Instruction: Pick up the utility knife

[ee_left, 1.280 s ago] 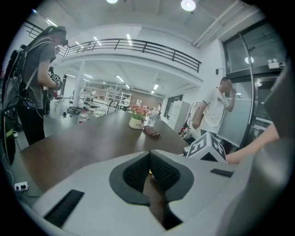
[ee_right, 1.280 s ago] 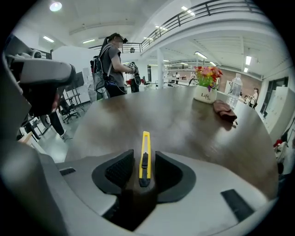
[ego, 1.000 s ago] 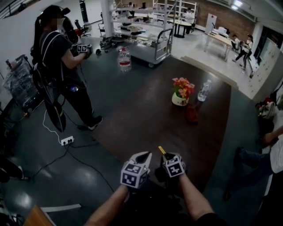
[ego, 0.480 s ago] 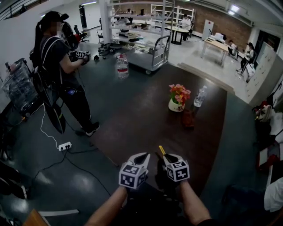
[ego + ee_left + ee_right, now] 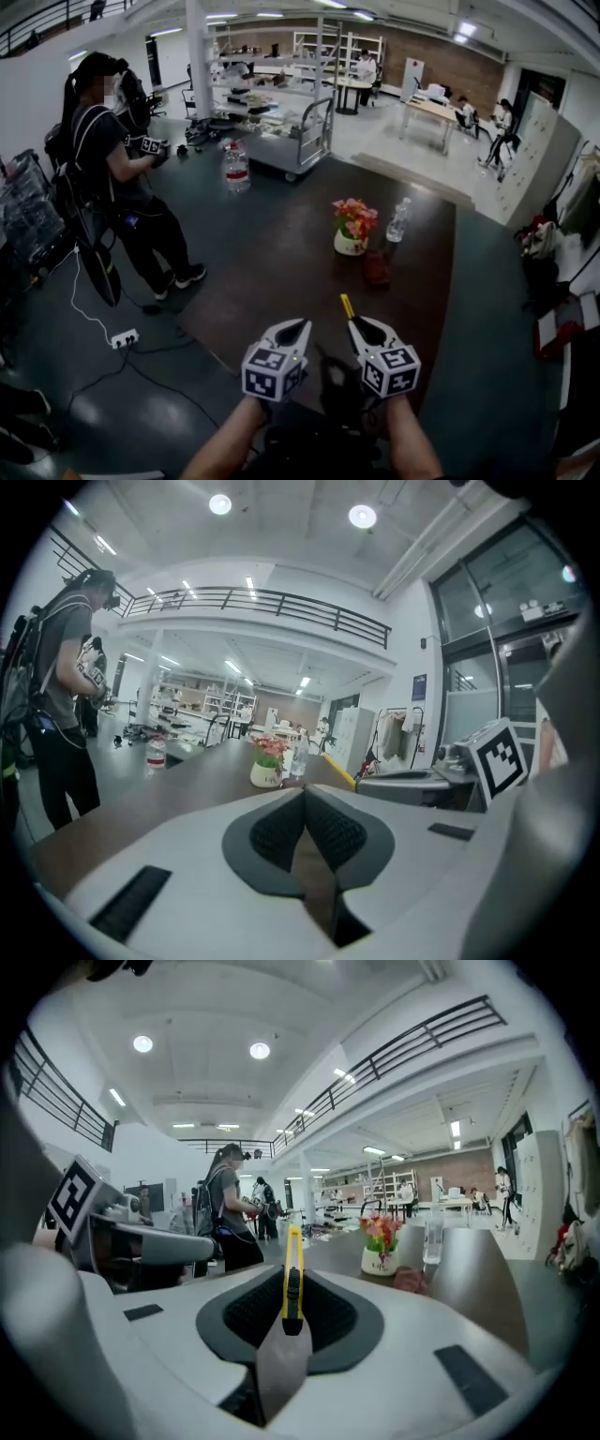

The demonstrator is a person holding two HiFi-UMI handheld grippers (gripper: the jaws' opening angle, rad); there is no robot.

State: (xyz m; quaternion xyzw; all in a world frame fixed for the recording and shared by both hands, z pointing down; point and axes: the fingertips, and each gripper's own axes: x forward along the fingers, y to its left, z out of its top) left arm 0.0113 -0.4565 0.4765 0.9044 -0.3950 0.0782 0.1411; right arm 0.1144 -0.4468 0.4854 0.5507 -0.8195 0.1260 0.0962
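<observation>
Knife (image 5: 292,1279), yellow, sits clamped edge-on between the pads of the right gripper (image 5: 366,330), its tip poking out ahead, over the near end of the dark table (image 5: 281,244), while the left gripper (image 5: 292,330) beside it has its jaws pressed together on nothing.

Both forearms (image 5: 225,445) reach forward, side by side. The left tongs (image 5: 298,326) have their jaws together, empty. The right tongs (image 5: 357,324) clamp the knife (image 5: 346,306).
</observation>
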